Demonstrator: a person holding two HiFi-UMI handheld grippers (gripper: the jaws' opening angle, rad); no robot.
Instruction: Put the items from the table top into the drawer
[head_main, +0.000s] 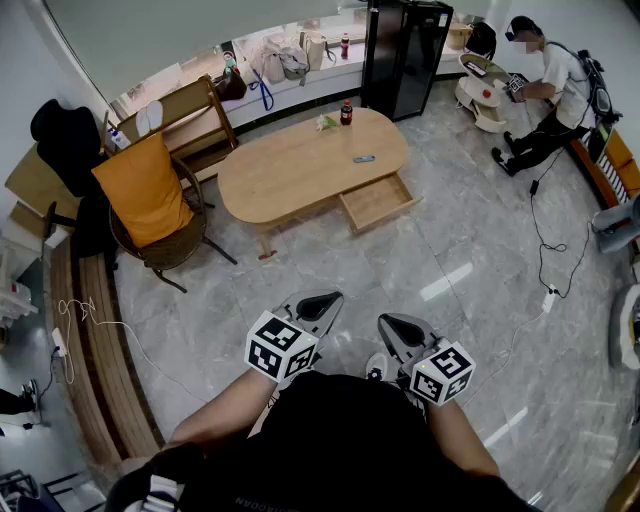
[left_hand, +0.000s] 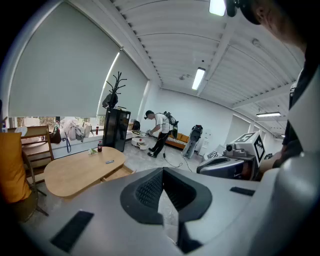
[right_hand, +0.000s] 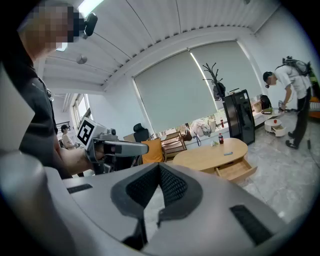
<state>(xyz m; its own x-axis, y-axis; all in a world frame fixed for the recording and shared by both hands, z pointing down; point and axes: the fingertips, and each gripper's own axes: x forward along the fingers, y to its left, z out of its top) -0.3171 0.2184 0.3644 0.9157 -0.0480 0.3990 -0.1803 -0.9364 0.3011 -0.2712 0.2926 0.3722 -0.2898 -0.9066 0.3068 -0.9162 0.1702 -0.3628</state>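
Head view: the left gripper (head_main: 318, 303) and right gripper (head_main: 400, 328) hang low before the person, both well apart from the oval table (head_main: 290, 170), whose drawer (head_main: 378, 200) stands pulled open. On the tabletop rest a bottle (head_main: 346, 112), a small dark flat item (head_main: 363, 159) and a pale bundle (head_main: 327, 122). Left gripper view: jaws closed together, nothing between them. Right gripper view: jaws likewise pressed together, empty.

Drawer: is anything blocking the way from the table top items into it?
Nothing visible does. The drawer is pulled open, and bare tabletop lies between it and the bottle and the flat dark item.
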